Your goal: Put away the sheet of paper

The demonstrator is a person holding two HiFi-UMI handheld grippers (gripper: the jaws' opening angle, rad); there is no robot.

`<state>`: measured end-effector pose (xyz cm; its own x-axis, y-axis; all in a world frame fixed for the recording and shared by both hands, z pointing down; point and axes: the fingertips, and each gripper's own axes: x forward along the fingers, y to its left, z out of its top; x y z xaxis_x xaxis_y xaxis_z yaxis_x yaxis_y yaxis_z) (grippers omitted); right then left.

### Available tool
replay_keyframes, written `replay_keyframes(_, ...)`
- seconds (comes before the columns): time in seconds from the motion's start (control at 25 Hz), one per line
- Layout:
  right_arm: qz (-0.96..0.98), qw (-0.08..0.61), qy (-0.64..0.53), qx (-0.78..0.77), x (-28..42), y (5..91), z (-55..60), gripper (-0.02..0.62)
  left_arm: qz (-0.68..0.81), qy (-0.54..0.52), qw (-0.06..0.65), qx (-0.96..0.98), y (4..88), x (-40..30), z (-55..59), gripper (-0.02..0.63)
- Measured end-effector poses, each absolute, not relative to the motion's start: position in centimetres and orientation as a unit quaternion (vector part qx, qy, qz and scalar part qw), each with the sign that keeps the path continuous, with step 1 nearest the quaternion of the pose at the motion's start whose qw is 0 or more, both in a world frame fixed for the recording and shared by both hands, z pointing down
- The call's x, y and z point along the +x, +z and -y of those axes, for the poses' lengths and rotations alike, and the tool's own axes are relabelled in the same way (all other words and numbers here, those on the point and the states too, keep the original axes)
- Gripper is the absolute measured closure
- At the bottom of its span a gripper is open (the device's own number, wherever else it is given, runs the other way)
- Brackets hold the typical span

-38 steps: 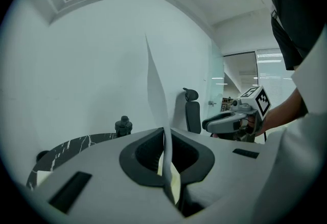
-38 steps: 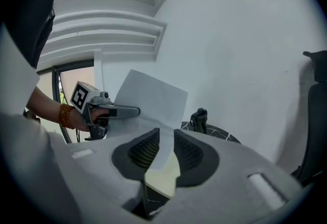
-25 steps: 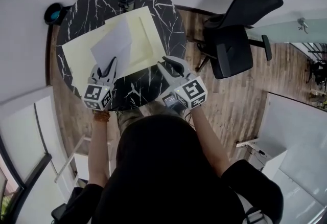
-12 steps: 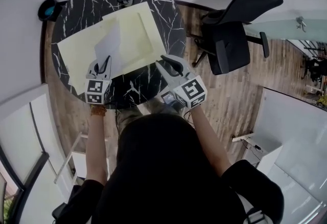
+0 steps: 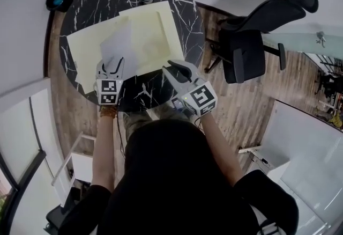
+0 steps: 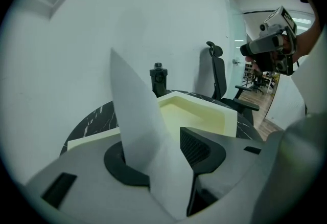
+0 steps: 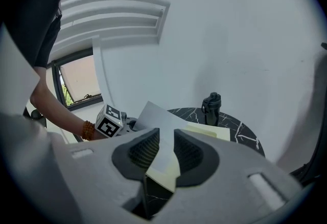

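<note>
**Head view.** The sheet of paper (image 5: pixel 119 45) is over the open yellow folder (image 5: pixel 155 35) on the round black tabletop (image 5: pixel 91 8). Its near end sits at the left tool (image 5: pixel 111 62). Its long axis runs from that tool away toward the far rim, so the free end points away from the person. The right tool (image 5: pixel 167 66) hangs over the near right part of the tabletop, apart from the sheet. I judge the step in hand to be the release of the sheet onto the folder.

**Left gripper view.** The left tool's (image 6: pixel 161 154) jaws have just been opening. The sheet (image 6: pixel 135 115) stands between them, but the right pad is clear of it, so nothing is clamped. The sheet rises from the jaws and leans left, with its tip up. The folder (image 6: pixel 194 113) lies beyond it. The next move likely calls for drawing this tool straight back, so the sheet is not dragged off the folder.

**Right gripper view.** The right tool's (image 7: pixel 166 149) jaws stand slightly apart and empty. The sheet (image 7: pixel 153 115) shows far beyond the gap.
</note>
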<state>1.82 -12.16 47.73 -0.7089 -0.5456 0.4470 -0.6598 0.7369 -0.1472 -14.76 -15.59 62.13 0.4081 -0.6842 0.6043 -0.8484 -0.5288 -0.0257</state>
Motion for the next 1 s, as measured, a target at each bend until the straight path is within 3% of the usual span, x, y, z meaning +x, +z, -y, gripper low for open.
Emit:
replay_keyframes(0.4, 0.918, 0.198, 0.151, 0.308, 0.1, 48.1, 12.4, 0.508, 0.497, 0.302, 0.184, 0.792, 63.8, -19.8, 14.4, 0.391)
replay_keyframes(0.56, 0.919, 0.202, 0.153, 0.301, -0.3, 48.6, 12.2, 0.508, 0.491, 0.308, 0.190, 0.792, 64.3, -20.7, 13.9, 0.428)
replay_keyframes(0.64, 0.920, 0.204, 0.154, 0.298, -0.5, 48.7, 12.3, 0.508, 0.485, 0.328, 0.157, 0.795, 64.1, -20.7, 14.3, 0.493)
replay_keyframes(0.84, 0.921, 0.209, 0.157, 0.290, -1.0, 49.0, 12.6, 0.508, 0.458, 0.376, 0.020, 0.805, 62.8, -19.6, 16.3, 0.492)
replay_keyframes(0.92, 0.921, 0.209, 0.158, 0.288, -1.4, 49.0, 12.8, 0.508, 0.446, 0.395, 0.054, 0.801, 64.8, -20.4, 16.2, 0.471)
replay_keyframes(1.0, 0.922, 0.206, 0.158, 0.286, -1.8, 49.0, 13.1, 0.508, 0.438, 0.404, 0.132, 0.792, 67.5, -21.8, 15.6, 0.393)
